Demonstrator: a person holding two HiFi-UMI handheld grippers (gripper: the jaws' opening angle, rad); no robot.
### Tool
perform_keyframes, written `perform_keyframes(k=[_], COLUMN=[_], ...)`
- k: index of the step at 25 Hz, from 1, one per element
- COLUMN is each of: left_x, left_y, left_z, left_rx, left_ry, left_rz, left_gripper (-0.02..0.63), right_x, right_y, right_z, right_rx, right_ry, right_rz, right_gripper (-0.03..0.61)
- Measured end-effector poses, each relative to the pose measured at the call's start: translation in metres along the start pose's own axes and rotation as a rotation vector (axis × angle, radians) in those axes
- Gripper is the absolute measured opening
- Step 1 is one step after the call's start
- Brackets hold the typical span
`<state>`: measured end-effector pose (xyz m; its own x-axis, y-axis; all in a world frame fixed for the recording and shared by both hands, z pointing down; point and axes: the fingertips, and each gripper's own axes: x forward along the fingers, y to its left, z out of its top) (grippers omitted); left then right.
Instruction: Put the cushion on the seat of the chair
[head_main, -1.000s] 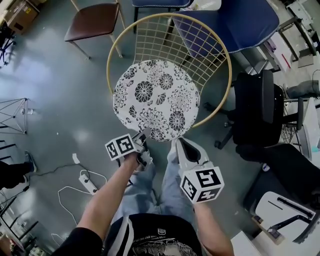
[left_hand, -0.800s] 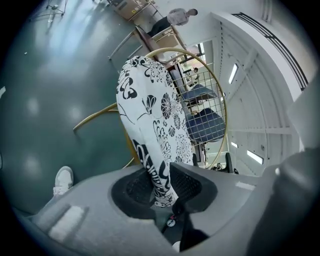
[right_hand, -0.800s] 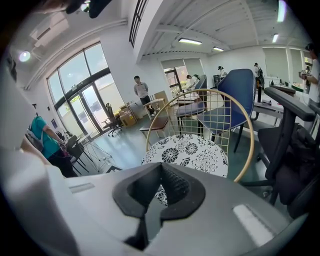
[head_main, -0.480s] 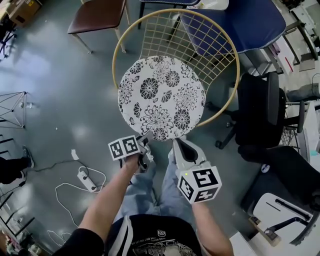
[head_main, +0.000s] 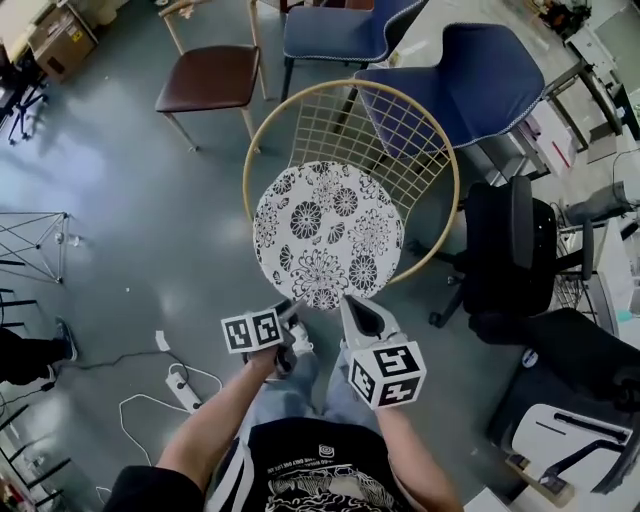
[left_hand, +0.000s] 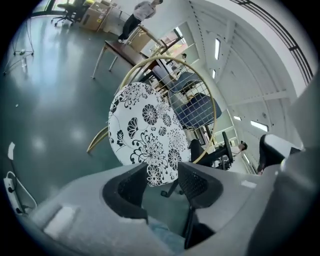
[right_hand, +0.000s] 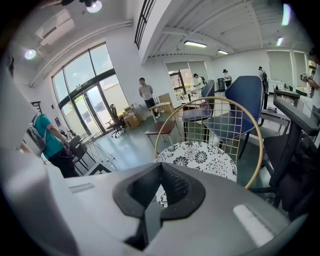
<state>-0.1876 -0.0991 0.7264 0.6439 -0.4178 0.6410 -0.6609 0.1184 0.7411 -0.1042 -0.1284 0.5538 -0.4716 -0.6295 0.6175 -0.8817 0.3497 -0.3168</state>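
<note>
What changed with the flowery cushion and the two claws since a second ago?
The head view pulled back, so the chair looks smaller. The left claw eased slightly back from the near edge of the cushion, jaws apart. The right claw looks closed there; whether it pinches the cushion is unclear. The cushion stayed flat on the chair.
</note>
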Motion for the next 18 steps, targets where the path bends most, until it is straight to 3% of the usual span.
perform_keyframes(k=[5, 13, 18], left_x=[-0.028, -0.067, -0.096], left_y=[-0.052, -0.165, -0.217], left_z=[0.023, 0.079, 0.098], left_rx=[0.090, 0.412, 0.572], left_ry=[-0.050, -0.166, -0.257], left_rz=[-0.062, -0.148, -0.149], left_gripper=[0.198, 0.166, 0.074], right_x=[-0.012, -0.033, -0.049], right_y=[0.006, 0.007, 0.008], right_z=[0.022, 0.067, 0.092], right_rx=[-0.005, -0.013, -0.024], right_ry=[-0.035, -0.132, -0.209], right_rz=[-0.011, -0.025, -0.038], right_gripper=[-0.003, -0.003, -0.003])
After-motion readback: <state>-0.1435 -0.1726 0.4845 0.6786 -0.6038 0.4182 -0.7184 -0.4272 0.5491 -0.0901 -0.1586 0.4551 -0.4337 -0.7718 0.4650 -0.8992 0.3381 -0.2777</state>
